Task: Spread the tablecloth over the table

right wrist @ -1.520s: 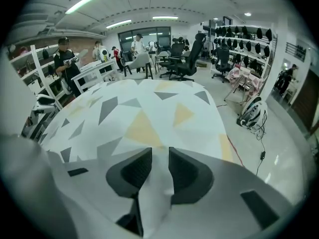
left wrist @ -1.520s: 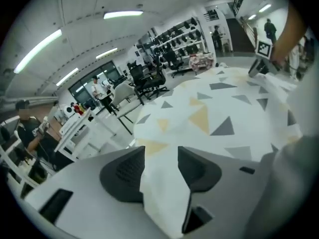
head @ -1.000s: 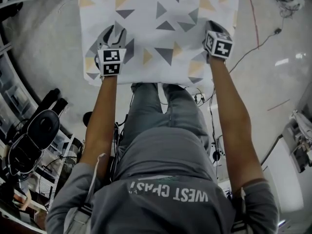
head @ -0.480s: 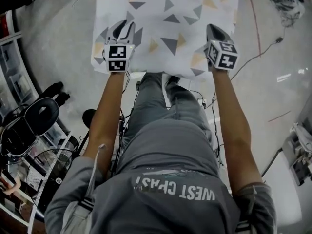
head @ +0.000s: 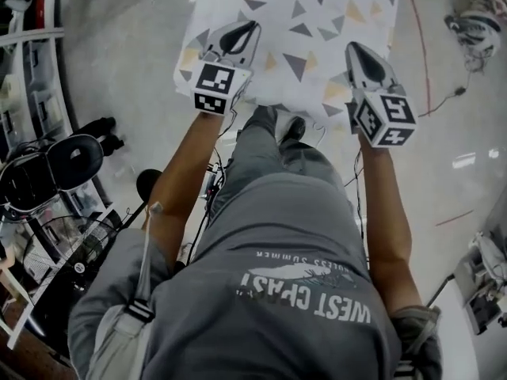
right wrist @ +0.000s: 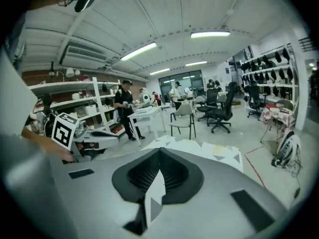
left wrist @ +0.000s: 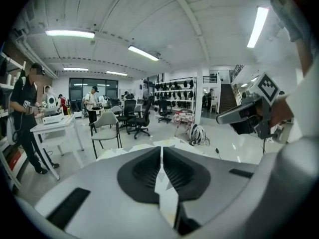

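I have the white tablecloth with grey and yellow triangles (head: pixel 305 14) by its near edge, one corner in each tool. The left gripper (head: pixel 247 28) has just been closing its jaws, and its own view shows them pressed together with a strip of the cloth pinched between the ribbed pads. The right gripper (head: pixel 354 50) is likewise clenched on a fold of the same cloth. Beyond the jaws the fabric runs away from me in a fairly flat sheet; I cannot see the table itself, which I take to be under it.

I judge this as the lift-and-spread step: the grasp is made and the hem is raised. The next move calls for both hands to travel together and level, carrying the cloth out and settling it square, with even tension so that neither corner slips from the pads.

Around me are a black office chair (head: pixel 47 172) at my left, a white bundle of gear with trailing cable (head: pixel 467 30) on the floor at the right, and a red floor line (head: pixel 420 46). Further off, a person in dark clothes (left wrist: pixel 25 113) stands at a white desk (left wrist: pixel 52 126). Nothing lies across the cloth's path that I can see.
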Demonstrator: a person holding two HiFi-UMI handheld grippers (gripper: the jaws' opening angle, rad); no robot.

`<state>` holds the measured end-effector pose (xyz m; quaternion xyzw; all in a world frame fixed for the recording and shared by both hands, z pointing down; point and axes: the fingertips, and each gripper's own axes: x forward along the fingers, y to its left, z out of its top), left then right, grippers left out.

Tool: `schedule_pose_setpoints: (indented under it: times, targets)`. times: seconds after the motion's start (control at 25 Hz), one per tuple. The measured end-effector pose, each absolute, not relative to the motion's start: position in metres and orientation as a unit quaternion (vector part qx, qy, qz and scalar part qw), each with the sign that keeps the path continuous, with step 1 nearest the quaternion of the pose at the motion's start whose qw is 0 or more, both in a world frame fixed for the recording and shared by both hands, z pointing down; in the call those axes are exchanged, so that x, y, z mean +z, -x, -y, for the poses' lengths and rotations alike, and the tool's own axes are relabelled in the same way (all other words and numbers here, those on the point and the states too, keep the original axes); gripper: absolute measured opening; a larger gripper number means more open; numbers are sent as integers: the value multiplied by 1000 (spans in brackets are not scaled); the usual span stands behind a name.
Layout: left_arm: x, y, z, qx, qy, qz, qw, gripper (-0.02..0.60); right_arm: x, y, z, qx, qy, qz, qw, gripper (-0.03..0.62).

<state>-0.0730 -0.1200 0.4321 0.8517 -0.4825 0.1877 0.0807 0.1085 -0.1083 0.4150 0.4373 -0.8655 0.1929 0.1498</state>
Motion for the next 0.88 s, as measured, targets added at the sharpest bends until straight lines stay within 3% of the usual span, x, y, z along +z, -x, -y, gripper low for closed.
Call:
schedule_pose_setpoints:
  times: [0.48, 0.88]
  targets:
    - [257, 68, 70, 74, -871, 485, 23, 6, 234, -57, 33, 62, -330, 936, 102, 9]
    - [177, 52, 24, 46, -878, 475, -48, 5, 162, -60, -6, 16, -304, 950, 70, 9]
